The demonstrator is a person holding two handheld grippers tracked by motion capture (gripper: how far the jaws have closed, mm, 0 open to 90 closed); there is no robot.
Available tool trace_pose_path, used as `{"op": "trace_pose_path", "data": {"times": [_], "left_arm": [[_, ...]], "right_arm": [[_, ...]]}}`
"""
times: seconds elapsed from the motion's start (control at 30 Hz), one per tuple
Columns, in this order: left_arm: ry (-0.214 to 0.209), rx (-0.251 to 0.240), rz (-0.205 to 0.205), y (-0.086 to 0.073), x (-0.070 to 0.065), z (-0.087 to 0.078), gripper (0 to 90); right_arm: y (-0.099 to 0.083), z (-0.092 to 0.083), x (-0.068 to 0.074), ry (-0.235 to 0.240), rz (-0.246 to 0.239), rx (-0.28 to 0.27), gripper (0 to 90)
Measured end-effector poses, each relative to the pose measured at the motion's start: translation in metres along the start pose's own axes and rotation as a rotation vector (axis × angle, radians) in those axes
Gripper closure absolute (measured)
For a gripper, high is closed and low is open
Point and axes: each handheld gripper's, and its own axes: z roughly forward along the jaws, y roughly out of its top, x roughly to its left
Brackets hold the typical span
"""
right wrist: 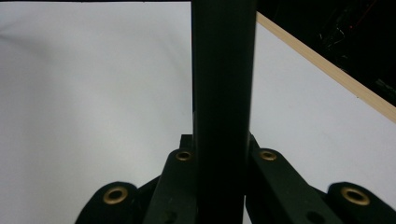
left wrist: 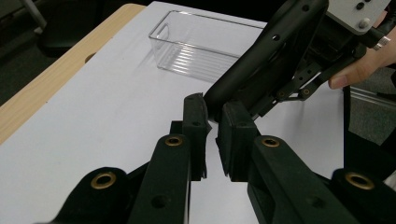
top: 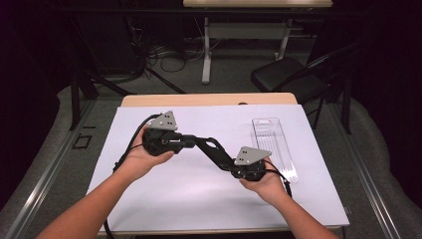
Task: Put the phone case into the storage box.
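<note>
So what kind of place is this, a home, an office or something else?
Probably a lab or a data-recording workspace, not a home. A table covered by a white sheet stands against dark surroundings, with loose cables on the floor, a second desk behind and a folding chair.

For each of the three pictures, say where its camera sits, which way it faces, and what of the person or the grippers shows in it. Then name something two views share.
High view: above the person's side, facing forward and down; both forearms, left gripper and right gripper over the white sheet.
Left gripper view: on the left gripper, facing the clear plastic bin; the right hand's fingers show.
Right gripper view: on the right gripper, facing across the sheet; a black bar rises between its jaws.
Shared: bin in high and left gripper views.
</note>
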Motion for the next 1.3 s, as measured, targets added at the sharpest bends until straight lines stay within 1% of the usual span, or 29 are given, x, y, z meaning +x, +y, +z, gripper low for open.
{"op": "trace_pose_path", "data": {"times": [0.17, 0.27, 0.53, 0.57, 0.6, 0.7, 0.73, 0.87, 1.0, 1.07, 1.1, 1.17, 1.23, 1.3], "left_arm": [[-0.001, 0.006, -0.012, 0.0, 0.0, 0.0, 82.5], [-0.001, 0.005, -0.03, 0.001, 0.0, 0.0, 82.6], [-0.001, 0.005, -0.03, 0.001, 0.0, 0.0, 82.7], [0.007, 0.007, -0.051, 0.003, -0.002, 0.001, 82.7], [0.008, 0.008, -0.052, 0.003, -0.003, 0.001, 82.7], [0.014, 0.012, -0.059, 0.004, -0.004, 0.002, 82.7], [0.014, 0.012, -0.064, 0.004, -0.004, 0.002, 82.7], [0.019, 0.021, -0.065, 0.005, -0.004, 0.003, 82.8], [0.028, 0.035, -0.087, 0.005, -0.003, 0.005, 82.8], [0.031, 0.043, -0.09, 0.006, -0.002, 0.006, 82.8], [0.032, 0.047, -0.101, 0.006, -0.002, 0.007, 82.8], [0.039, 0.059, -0.104, 0.006, -0.002, 0.008, 82.9], [0.043, 0.069, -0.12, 0.007, -0.002, 0.009, 82.8], [0.051, 0.081, -0.127, 0.007, -0.001, 0.01, 82.9]], "right_arm": [[0.0, 0.001, 0.0, 0.002, 0.004, 0.002, 85.5], [0.0, 0.001, 0.001, 0.004, 0.005, -0.001, 85.1], [0.0, 0.001, 0.001, 0.002, 0.005, -0.001, 84.2], [0.0, 0.001, 0.001, 0.002, 0.005, -0.001, 84.2], [0.0, 0.001, 0.001, 0.002, 0.011, 0.0, 82.7], [0.0, 0.001, 0.001, 0.003, 0.014, 0.0, 81.9], [0.0, 0.001, 0.001, 0.003, 0.015, -0.002, 81.2], [0.0, 0.002, 0.001, -0.003, 0.022, -0.006, 76.5], [0.001, 0.002, 0.002, -0.007, 0.034, -0.013, 70.7], [0.001, 0.002, 0.002, -0.007, 0.037, -0.016, 68.2], [0.001, 0.002, 0.002, -0.008, 0.037, -0.016, 66.8], [0.002, 0.001, 0.003, -0.011, 0.038, -0.02, 64.7], [0.002, 0.001, 0.003, -0.012, 0.041, -0.027, 61.8], [0.002, 0.001, 0.003, -0.018, 0.044, -0.034, 59.3]]}}
